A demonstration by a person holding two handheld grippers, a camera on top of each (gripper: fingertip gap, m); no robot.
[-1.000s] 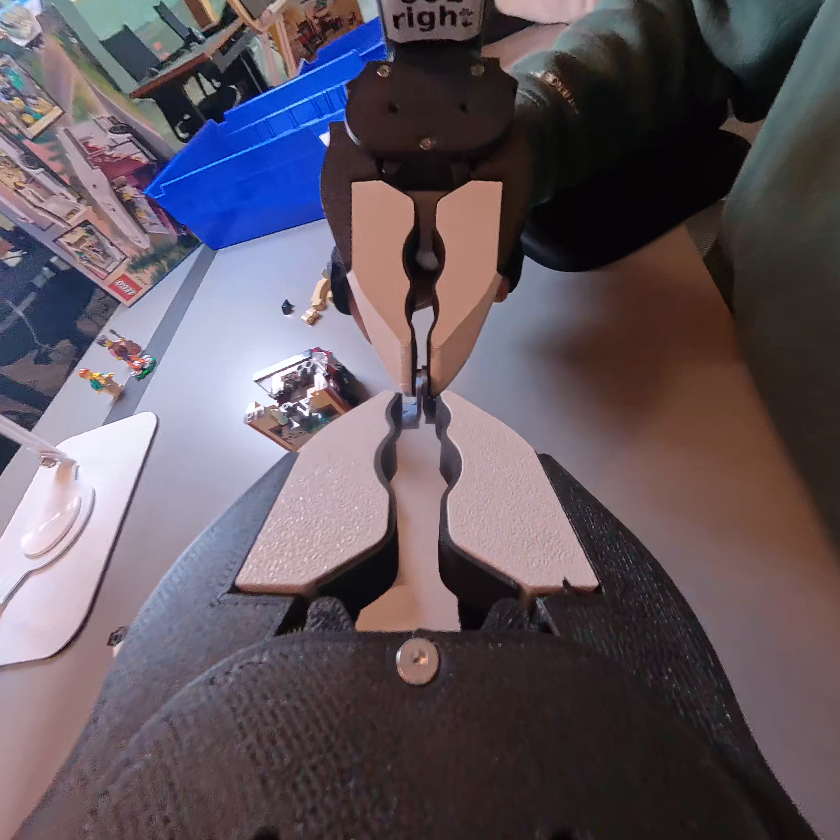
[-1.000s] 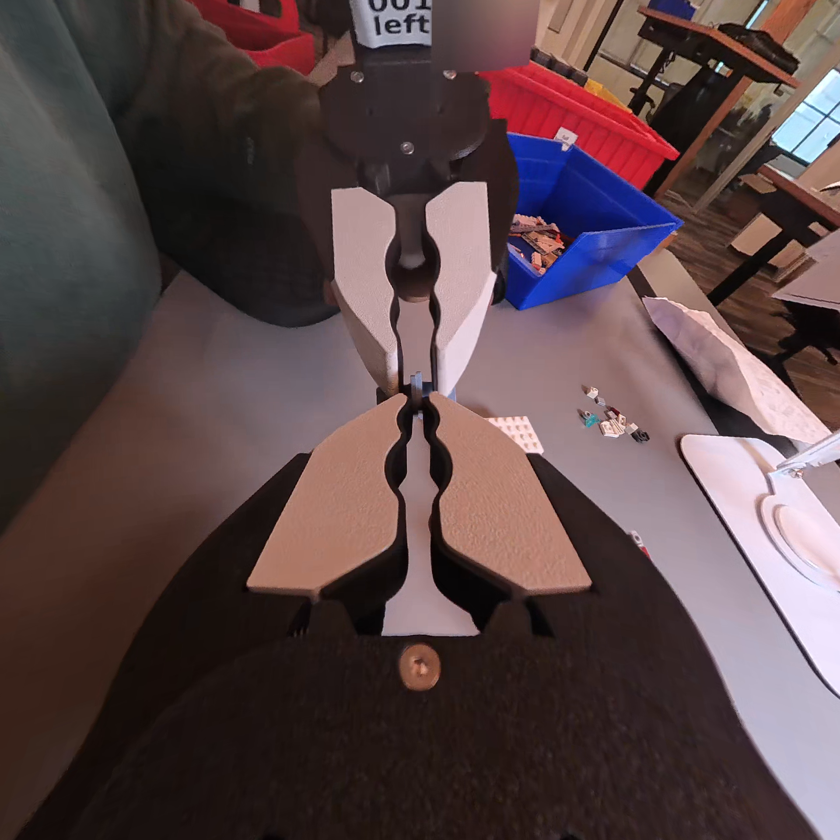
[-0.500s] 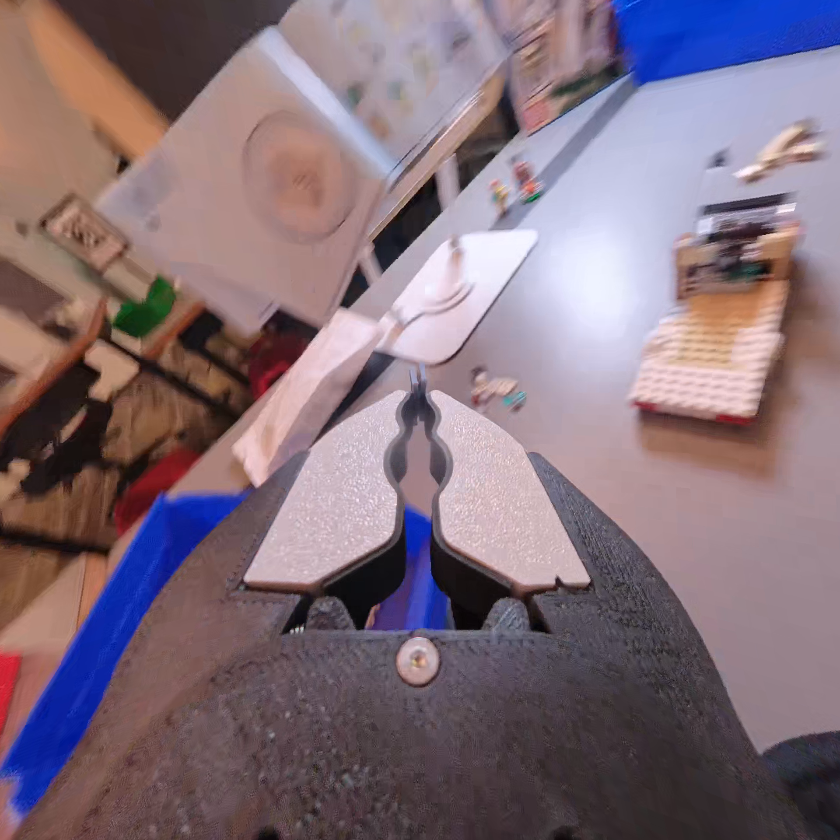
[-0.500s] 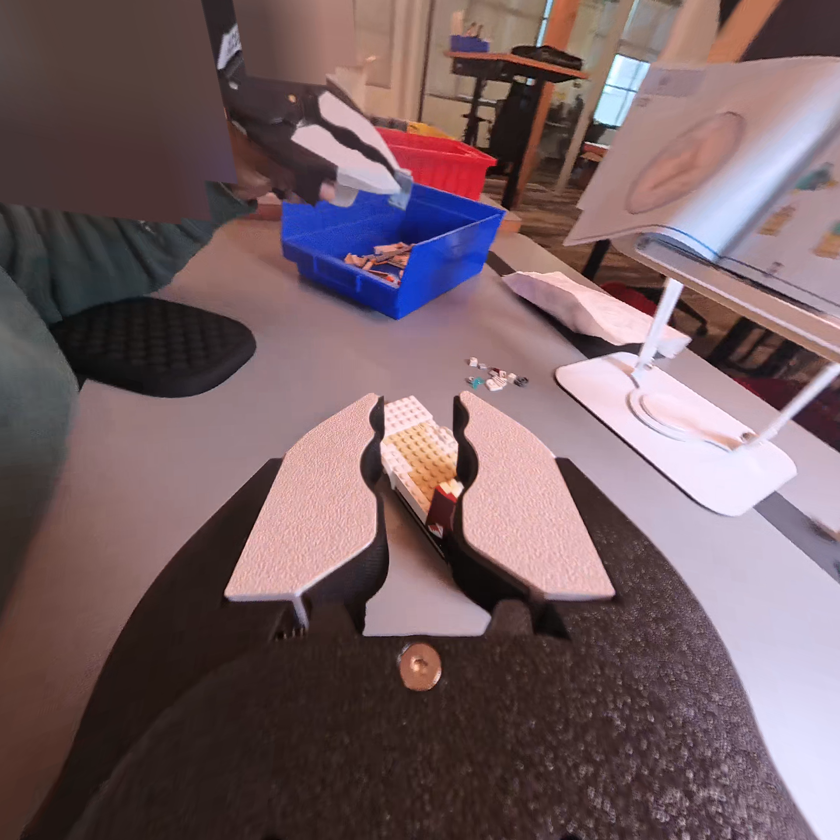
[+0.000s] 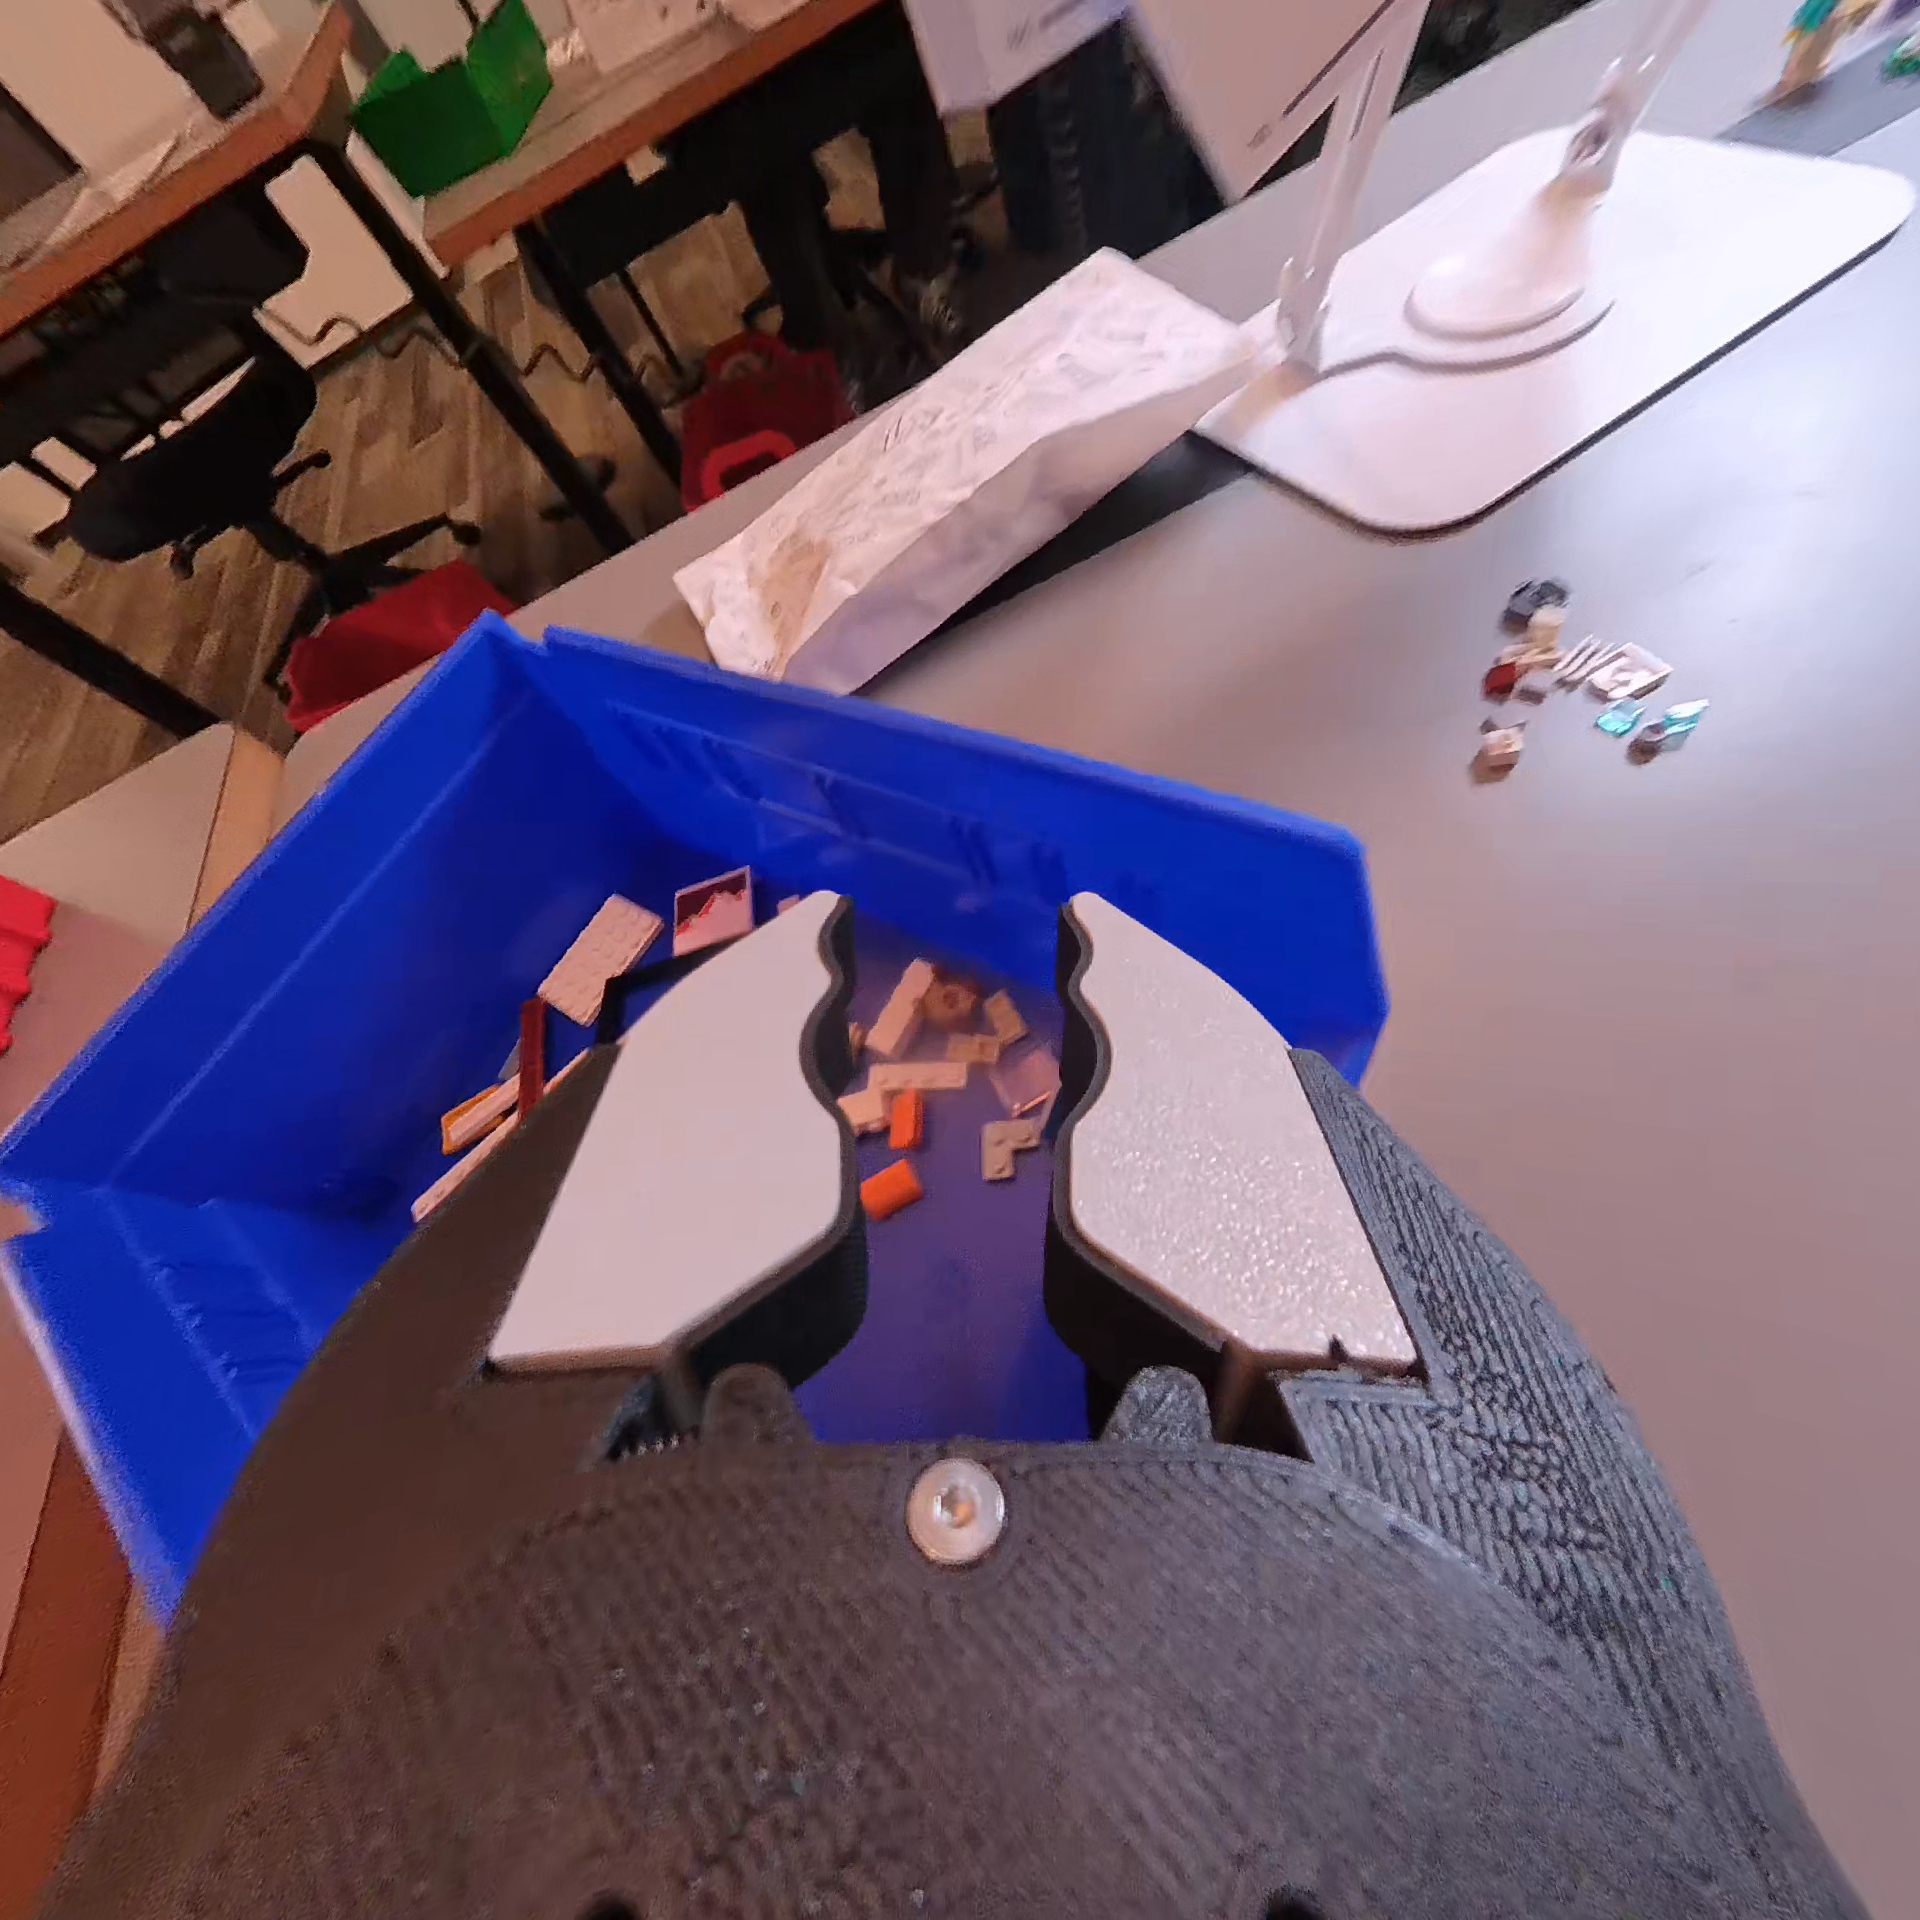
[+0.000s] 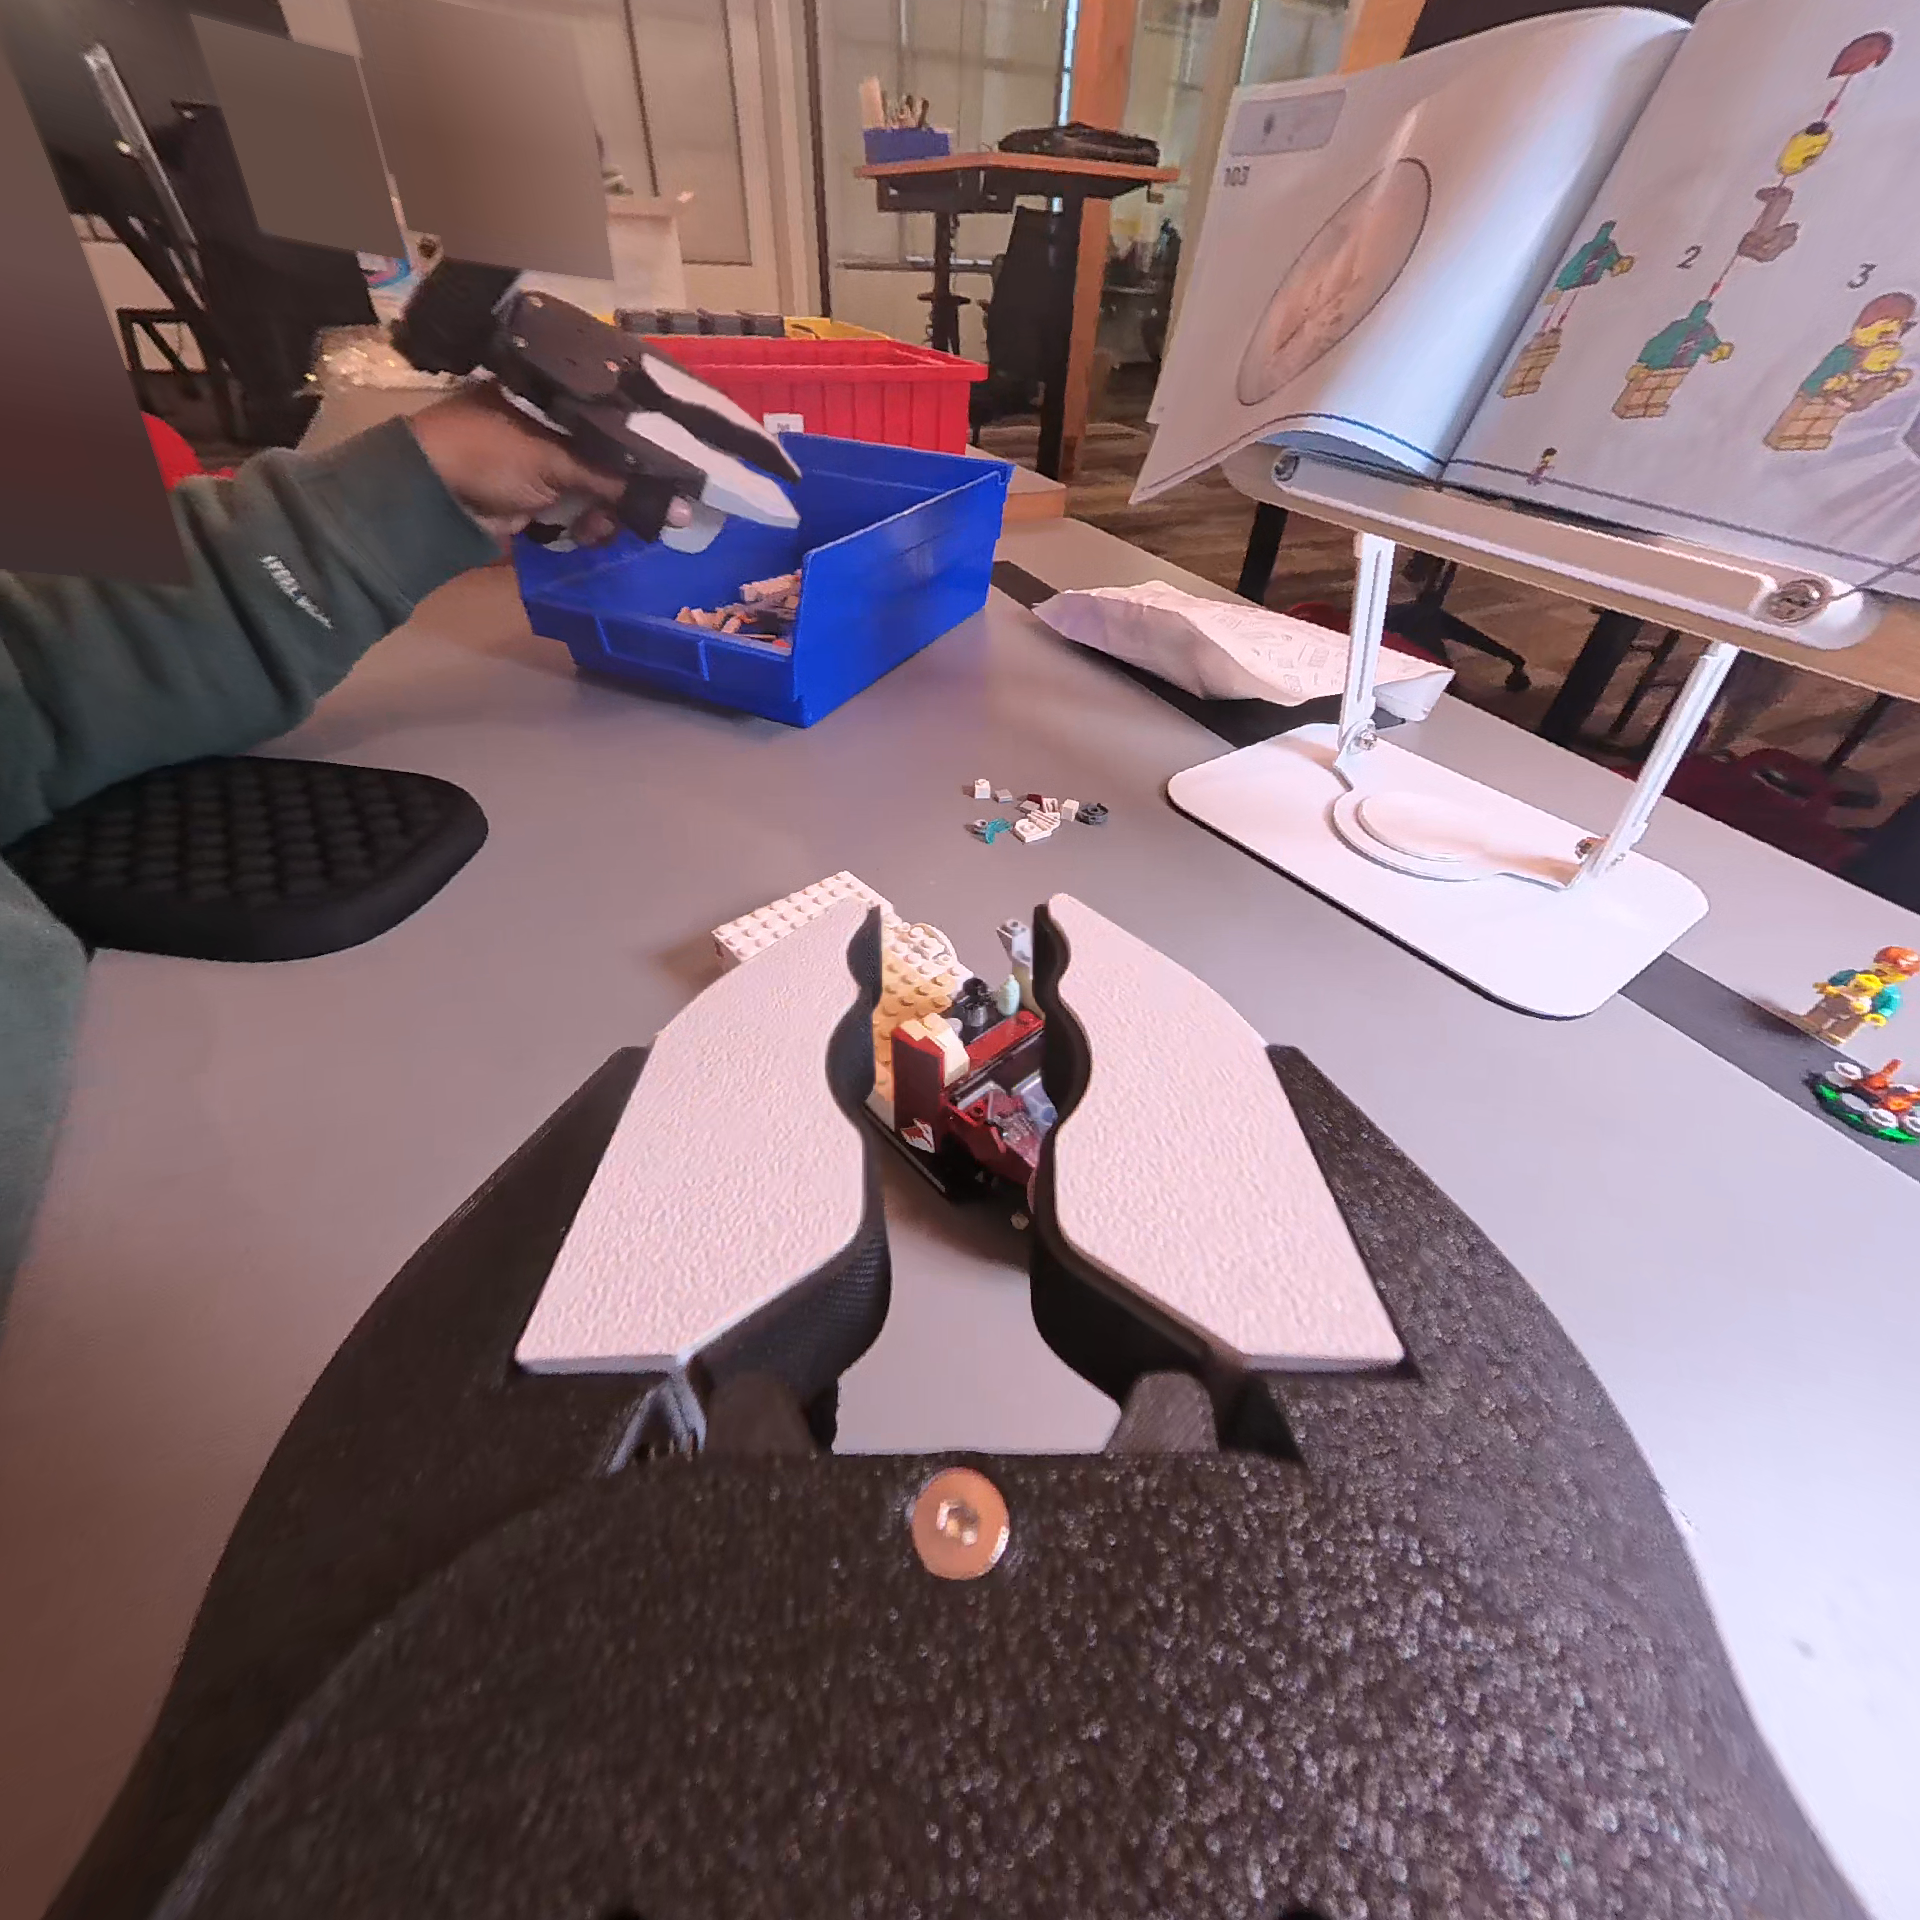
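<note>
My left gripper is open above the blue bin, with nothing between its fingertips. Several loose tan, white and orange bricks lie on the bin floor below it. In the right wrist view the left gripper shows over the same bin, held by a hand in a green sleeve. My right gripper is open just over a small brick model in dark red and tan that stands on a white plate. The model shows between its fingers, and the pads do not press on it.
A small pile of loose pieces lies on the grey table beyond the model. A white paper bag, a white book stand with an open instruction book, a black wrist pad, a minifigure and a red bin surround it. There is about 40 cm between the tips of the two grippers. The minifigure sits 35 cm or so from the ends of my right fingers.
A second ago both grippers met tip to tip on a small piece. The left carried it away shut, swung over the blue bin and opened. The right opened and moved over the model.
</note>
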